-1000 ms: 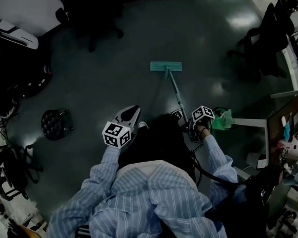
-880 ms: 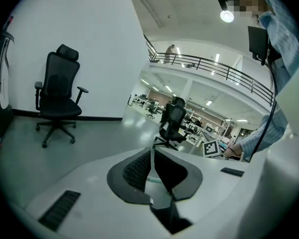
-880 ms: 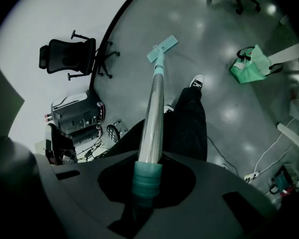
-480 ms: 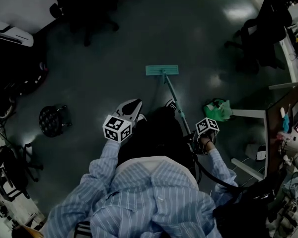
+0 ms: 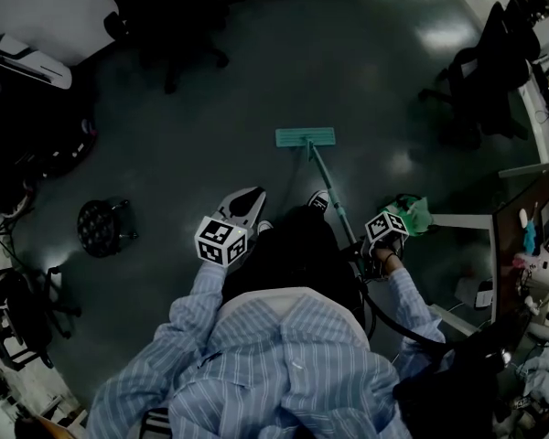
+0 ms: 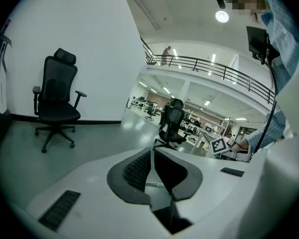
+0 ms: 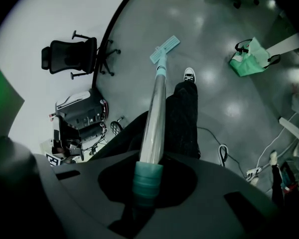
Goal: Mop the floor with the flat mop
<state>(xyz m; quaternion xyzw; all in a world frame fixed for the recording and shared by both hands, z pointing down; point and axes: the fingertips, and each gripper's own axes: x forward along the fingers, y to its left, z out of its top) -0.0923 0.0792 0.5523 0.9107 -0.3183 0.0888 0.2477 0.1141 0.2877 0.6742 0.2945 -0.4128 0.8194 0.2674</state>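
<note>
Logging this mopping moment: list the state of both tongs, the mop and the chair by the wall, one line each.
Left tongs: shut, nothing between them.
Right tongs: shut on the mop handle.
Flat mop: head lying flat on the floor, handle slanting up to the right tongs.
Office chair: upright, unoccupied.

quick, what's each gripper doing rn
left gripper: closed, nothing between its jaws
right gripper: closed on the mop handle
</note>
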